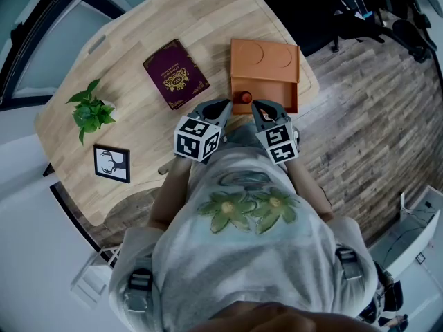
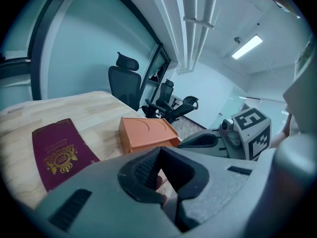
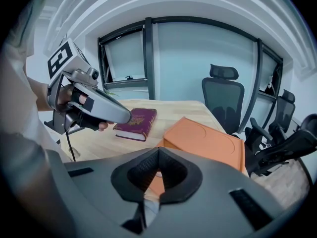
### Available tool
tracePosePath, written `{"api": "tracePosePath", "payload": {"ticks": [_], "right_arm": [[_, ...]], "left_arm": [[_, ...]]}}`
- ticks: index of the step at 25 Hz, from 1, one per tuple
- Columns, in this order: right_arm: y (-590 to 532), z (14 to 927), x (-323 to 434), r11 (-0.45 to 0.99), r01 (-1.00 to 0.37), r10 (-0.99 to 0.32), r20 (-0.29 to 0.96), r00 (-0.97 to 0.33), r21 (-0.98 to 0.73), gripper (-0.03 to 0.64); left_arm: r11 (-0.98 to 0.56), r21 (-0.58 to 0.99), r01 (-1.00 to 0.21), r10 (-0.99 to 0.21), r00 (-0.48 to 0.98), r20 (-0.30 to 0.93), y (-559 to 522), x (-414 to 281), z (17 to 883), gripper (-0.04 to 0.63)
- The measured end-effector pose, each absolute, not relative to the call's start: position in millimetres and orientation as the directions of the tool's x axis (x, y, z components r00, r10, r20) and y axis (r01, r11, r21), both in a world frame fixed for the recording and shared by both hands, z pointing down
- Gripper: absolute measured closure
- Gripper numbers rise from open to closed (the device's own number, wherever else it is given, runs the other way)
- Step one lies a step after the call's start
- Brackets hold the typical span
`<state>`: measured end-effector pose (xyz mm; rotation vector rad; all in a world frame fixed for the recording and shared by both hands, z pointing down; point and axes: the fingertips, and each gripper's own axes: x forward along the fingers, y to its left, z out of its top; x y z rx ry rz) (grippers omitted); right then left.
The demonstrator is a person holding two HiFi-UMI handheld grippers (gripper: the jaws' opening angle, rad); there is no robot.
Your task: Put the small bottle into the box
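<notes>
1. We hold the left gripper and the right gripper clenched and empty, with their tips converging at frame centre so that either can reach the bottle.
2. The small bottle stands between the tips, apparently inside the open tray of the orange box.

Bare table lies between orange box and maroon book. The plant and frame stand well left, clear of both
</notes>
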<state>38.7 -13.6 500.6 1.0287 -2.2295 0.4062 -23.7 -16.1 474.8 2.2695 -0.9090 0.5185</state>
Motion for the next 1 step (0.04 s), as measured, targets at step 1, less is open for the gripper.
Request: {"api": "tracePosePath", "payload": {"ticks": [1], "right_arm": [[-13.1,500.8,38.6,0.646,-0.763,-0.565,0.665,-0.488,-0.011,0.609]], "left_arm": [[-0.562,0.409,-0.719,-0.471,0.684,0.557,-15.6,-23.9,475.0,0.588]]}}
